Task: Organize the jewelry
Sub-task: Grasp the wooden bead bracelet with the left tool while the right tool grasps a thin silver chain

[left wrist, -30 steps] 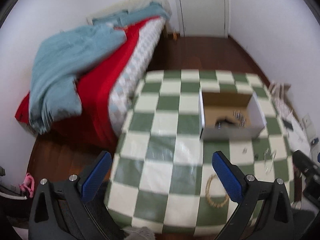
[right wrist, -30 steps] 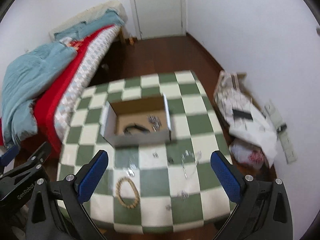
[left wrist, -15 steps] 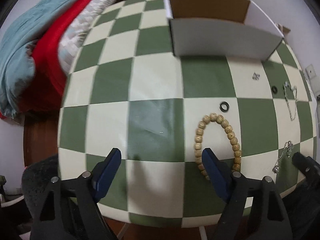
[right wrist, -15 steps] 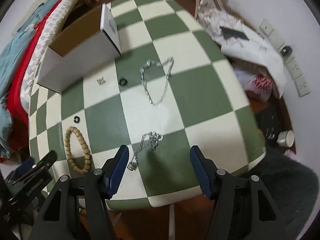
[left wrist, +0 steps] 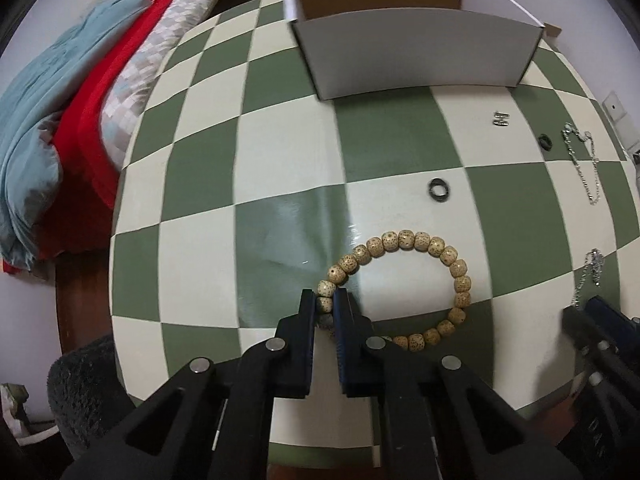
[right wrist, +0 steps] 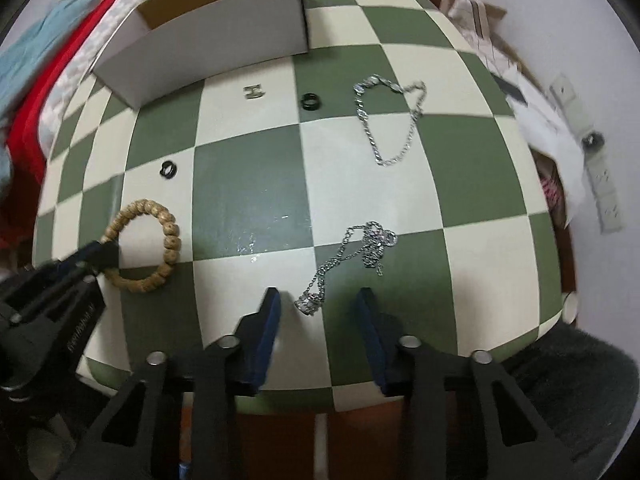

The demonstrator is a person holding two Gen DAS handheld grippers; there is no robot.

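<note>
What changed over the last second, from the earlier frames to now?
Both grippers dropped from high above to the table. The left gripper went from wide open to shut on the bead bracelet. The right gripper is closing around the end of the tangled chain, pads not yet touching it. The box, rings and other chain stayed put.
</note>
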